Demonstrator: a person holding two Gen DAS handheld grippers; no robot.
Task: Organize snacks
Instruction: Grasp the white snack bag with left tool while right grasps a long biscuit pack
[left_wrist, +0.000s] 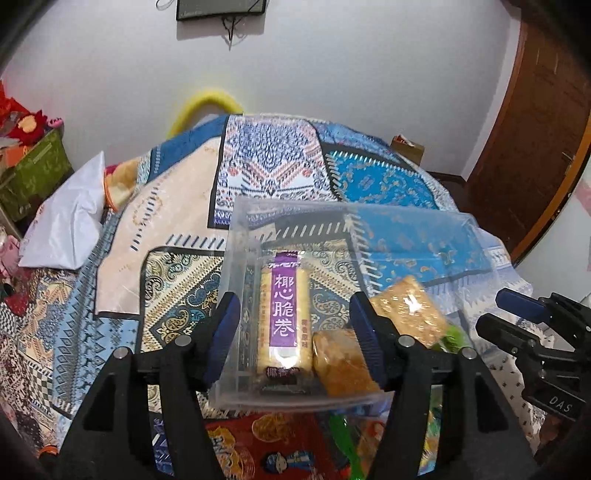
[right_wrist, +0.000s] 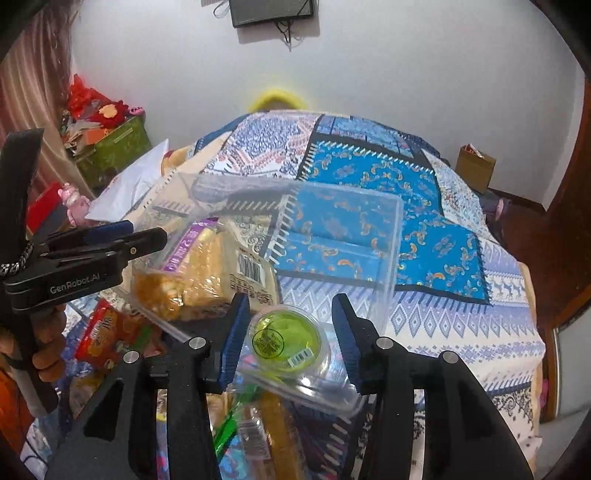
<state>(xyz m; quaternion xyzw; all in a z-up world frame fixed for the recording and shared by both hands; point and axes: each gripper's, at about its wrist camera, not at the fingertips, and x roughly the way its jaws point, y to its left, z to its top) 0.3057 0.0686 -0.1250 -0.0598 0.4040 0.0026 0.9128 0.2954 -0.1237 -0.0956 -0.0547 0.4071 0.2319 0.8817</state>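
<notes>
Lower centre of both views: clear box (left_wrist: 332, 236) on the bed (left_wrist: 177, 206), holding a purple roll pack (left_wrist: 282, 314). Left gripper (left_wrist: 293, 332) and right gripper (right_wrist: 290, 332) fingers spread; jelly cup (right_wrist: 286, 341) unpinched, perched on the box's near edge, may tip out.

Purple-labelled pale yellow snack pack (left_wrist: 282, 314), lime-green jelly cup (right_wrist: 286, 338), clear box (left_wrist: 332, 236), blue patchwork paisley bedspread (left_wrist: 384, 177)

Black plastic left gripper (left_wrist: 295, 332) and right gripper (right_wrist: 288, 336): blue ribbed pads (left_wrist: 225, 332), silver pivot screws (left_wrist: 183, 340), triangular cut-outs. White "GenRobot.AI" and "DAS" lettering. Orange sleeve (right_wrist: 9, 406) at hand.
</notes>
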